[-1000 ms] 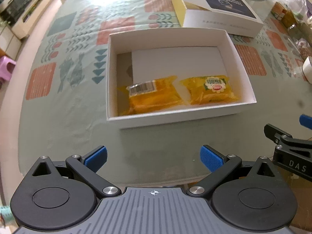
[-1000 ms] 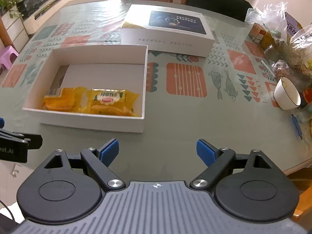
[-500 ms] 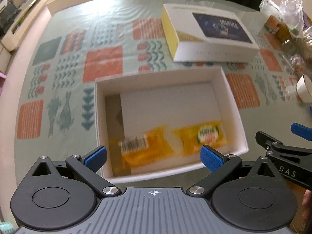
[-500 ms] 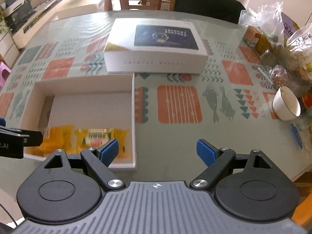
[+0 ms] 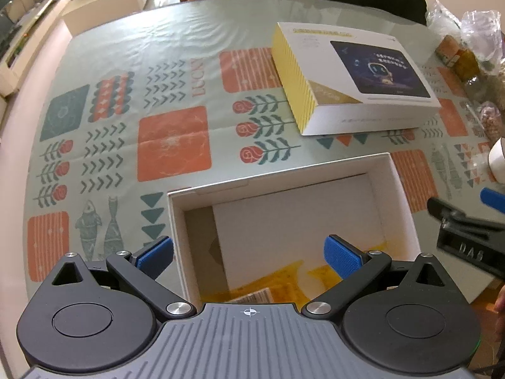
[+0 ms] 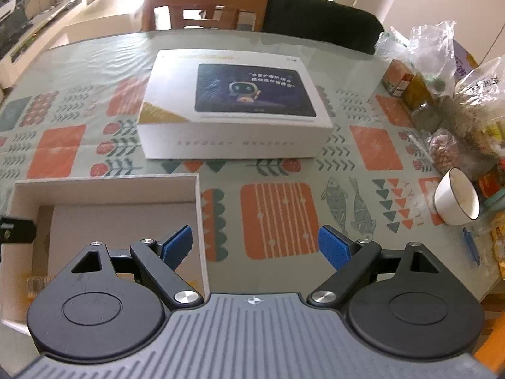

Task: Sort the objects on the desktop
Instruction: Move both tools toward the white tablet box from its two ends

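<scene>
An open white box (image 5: 284, 177) sits on the patterned tablecloth; it also shows in the right wrist view (image 6: 104, 183). Two yellow snack packets (image 5: 284, 281) lie in its near end, mostly hidden behind my left gripper. My left gripper (image 5: 249, 252) is open and empty, over the box's near part. My right gripper (image 6: 255, 243) is open and empty, over the box's right wall and the cloth beside it. A closed white lid box with a robot picture (image 5: 356, 75) lies beyond the open box, and it shows in the right wrist view too (image 6: 233, 104).
A white bowl (image 6: 457, 197) stands at the right edge among plastic bags and jars of food (image 6: 442, 94). Wooden chairs (image 6: 202, 3) stand at the far side of the table. The right gripper's tip (image 5: 467, 230) shows at the right of the left wrist view.
Both grippers have moved forward over the table. The open box has slid down in both views and the packets are now mostly under the left gripper. Both stay open.
</scene>
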The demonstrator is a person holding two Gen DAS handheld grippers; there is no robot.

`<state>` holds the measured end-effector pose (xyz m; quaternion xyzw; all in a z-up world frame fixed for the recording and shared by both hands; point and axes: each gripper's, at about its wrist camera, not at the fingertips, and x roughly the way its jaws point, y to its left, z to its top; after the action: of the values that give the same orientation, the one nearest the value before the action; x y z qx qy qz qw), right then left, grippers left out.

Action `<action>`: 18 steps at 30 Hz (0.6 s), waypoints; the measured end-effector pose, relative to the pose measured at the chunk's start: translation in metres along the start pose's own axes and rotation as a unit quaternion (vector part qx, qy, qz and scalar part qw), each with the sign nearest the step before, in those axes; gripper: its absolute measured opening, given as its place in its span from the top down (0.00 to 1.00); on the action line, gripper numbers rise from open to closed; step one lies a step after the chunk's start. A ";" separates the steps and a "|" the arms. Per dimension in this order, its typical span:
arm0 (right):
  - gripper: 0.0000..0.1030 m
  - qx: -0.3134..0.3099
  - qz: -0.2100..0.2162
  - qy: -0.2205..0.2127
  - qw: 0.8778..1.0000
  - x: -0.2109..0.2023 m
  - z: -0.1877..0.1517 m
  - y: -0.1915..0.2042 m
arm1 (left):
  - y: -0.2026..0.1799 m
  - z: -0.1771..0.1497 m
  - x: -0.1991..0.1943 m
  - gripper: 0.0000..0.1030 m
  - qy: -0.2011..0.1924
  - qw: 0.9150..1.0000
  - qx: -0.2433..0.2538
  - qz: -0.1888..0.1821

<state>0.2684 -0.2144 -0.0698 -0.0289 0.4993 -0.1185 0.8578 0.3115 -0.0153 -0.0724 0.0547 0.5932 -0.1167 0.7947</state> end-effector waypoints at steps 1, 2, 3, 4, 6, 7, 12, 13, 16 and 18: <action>0.00 0.002 -0.005 -0.003 1.000 0.001 0.002 0.001 | 0.001 0.001 0.001 0.00 0.001 1.000 0.003 0.001; 0.00 0.003 -0.010 -0.006 1.000 0.001 0.004 0.001 | 0.002 0.002 0.002 0.00 0.002 1.000 0.006 0.001; 0.00 0.003 -0.014 -0.008 1.000 0.001 0.005 0.002 | 0.003 0.004 0.003 0.00 0.003 1.000 0.006 -0.001; 0.00 0.000 -0.017 -0.010 1.000 0.001 0.007 0.002 | 0.004 0.005 0.004 0.00 0.005 1.000 0.007 -0.003; 0.00 -0.004 -0.022 -0.012 1.000 0.002 0.011 0.003 | 0.005 0.008 0.006 0.00 0.008 1.000 0.005 -0.005; 0.00 -0.006 -0.024 -0.013 1.000 0.003 0.013 0.003 | 0.004 0.010 0.008 0.00 0.009 1.000 0.005 -0.006; 0.00 -0.008 -0.025 -0.015 1.000 0.006 0.024 -0.003 | 0.000 0.020 0.012 0.00 0.012 1.000 0.006 -0.004; 0.00 -0.008 -0.025 -0.016 1.000 0.008 0.026 -0.006 | -0.001 0.023 0.013 0.00 0.013 1.000 0.005 -0.004; 0.00 -0.009 -0.021 -0.013 1.000 0.015 0.034 -0.014 | -0.009 0.034 0.015 0.00 0.011 1.000 -0.002 0.008; 0.00 -0.008 -0.012 -0.012 1.000 0.020 0.040 -0.022 | -0.015 0.042 0.016 0.00 0.006 1.000 -0.008 0.014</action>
<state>0.3085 -0.2429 -0.0637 -0.0436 0.4899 -0.1246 0.8617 0.3510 -0.0411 -0.0748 0.0573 0.5983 -0.1007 0.7929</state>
